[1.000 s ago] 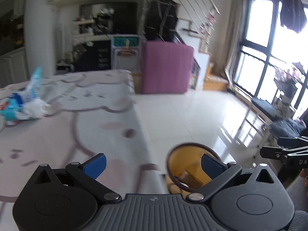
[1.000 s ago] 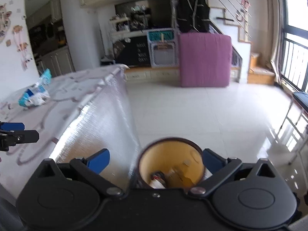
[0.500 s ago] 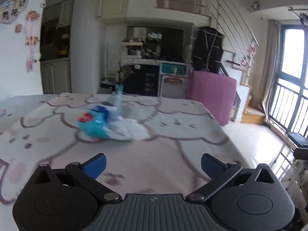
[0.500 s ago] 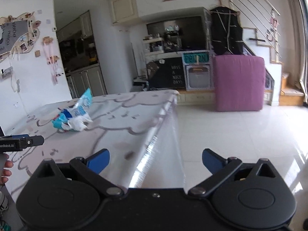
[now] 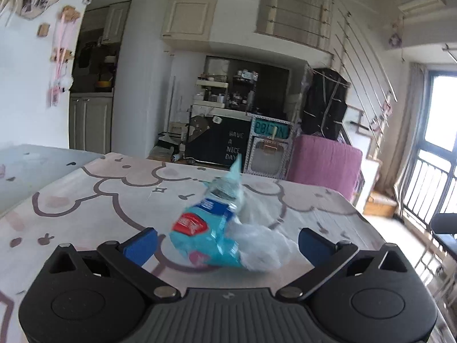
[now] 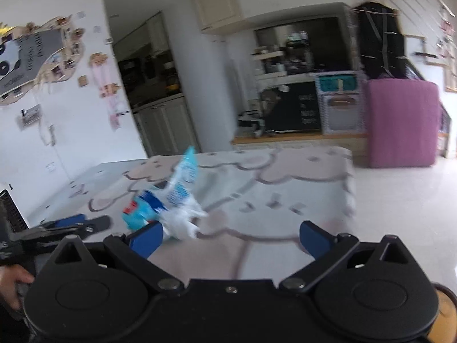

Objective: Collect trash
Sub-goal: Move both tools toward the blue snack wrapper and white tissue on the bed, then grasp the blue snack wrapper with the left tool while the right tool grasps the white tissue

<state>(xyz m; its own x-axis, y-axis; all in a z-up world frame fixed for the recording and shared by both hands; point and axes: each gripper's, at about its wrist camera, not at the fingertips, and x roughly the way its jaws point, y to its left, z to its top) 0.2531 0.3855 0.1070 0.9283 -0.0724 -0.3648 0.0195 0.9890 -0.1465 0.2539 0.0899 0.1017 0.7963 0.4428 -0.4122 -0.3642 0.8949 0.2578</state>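
Observation:
A crumpled blue and white plastic wrapper [image 5: 225,228] with a red label lies on the table [image 5: 85,200], which has a pale cloth with bear outlines. My left gripper [image 5: 227,243] is open, its blue fingertips on either side of the wrapper's near end, not touching it. In the right wrist view the wrapper [image 6: 168,203] lies ahead to the left. My right gripper [image 6: 230,238] is open and empty above the table, with its left fingertip [image 6: 145,240] near the wrapper. The left gripper [image 6: 68,224] shows at the left edge there.
The table's right edge [image 6: 351,188] drops to a white tiled floor [image 6: 405,200]. A pink padded block [image 6: 402,123] stands on the floor beyond. An orange bin rim [image 6: 442,314] shows at the bottom right corner of the right wrist view.
Both grippers swung left from the orange bin on the floor toward the table. The wrapper now lies close between the left fingertips. Both grippers stayed open.

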